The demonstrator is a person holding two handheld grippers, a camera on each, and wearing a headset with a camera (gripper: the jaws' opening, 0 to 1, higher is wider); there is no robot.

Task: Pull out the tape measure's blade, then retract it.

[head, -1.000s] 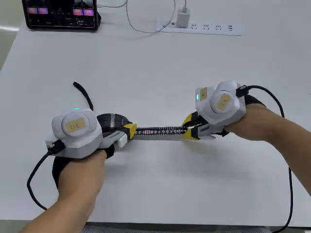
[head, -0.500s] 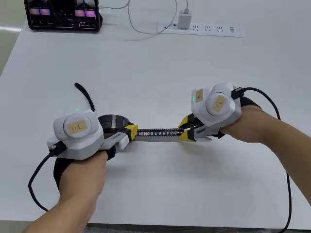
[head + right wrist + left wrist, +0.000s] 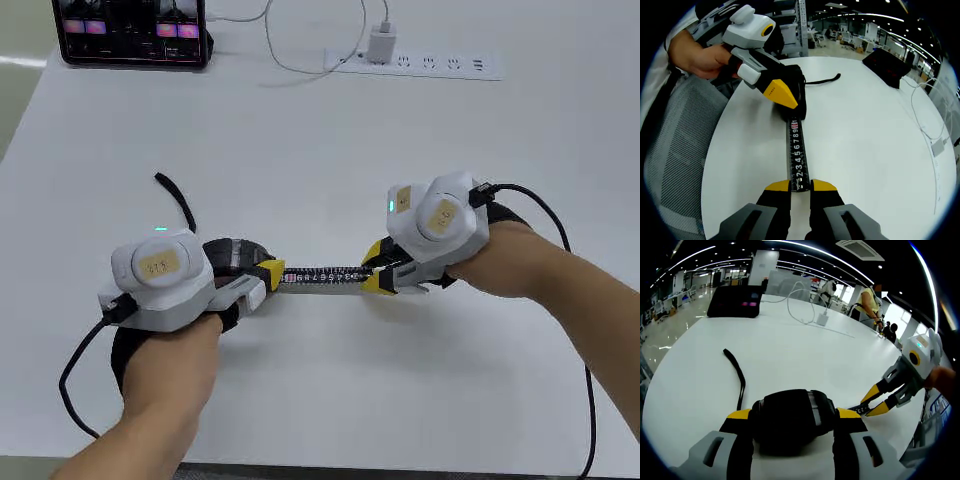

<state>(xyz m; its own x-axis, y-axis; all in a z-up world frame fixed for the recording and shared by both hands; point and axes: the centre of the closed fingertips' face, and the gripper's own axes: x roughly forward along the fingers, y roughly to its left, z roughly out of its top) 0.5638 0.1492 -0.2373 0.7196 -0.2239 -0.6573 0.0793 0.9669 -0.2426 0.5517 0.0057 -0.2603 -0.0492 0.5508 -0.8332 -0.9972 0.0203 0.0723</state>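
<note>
A black tape measure [image 3: 232, 254] rests on the white table [image 3: 320, 140], and my left gripper [image 3: 258, 272] is shut on its case. In the left gripper view the case [image 3: 790, 410] fills the space between the yellow-tipped jaws of that gripper [image 3: 795, 416]. A short length of the blade [image 3: 322, 273] runs right from the case to my right gripper [image 3: 373, 272]. There the right gripper [image 3: 800, 186] is shut on the end of the blade [image 3: 796, 150], whose printed numbers face up. The case's black wrist strap [image 3: 175, 198] trails away on the table.
At the table's far left corner stands a dark device with lit screens [image 3: 130, 30]. A white power strip [image 3: 420, 62] holding a charger [image 3: 380, 42] and its cable lies at the far edge. A grey mesh chair [image 3: 680, 150] stands beside the table.
The right gripper has moved left toward the case with the blade end in it, so the exposed blade is shorter. The left gripper and the case have held their place.
</note>
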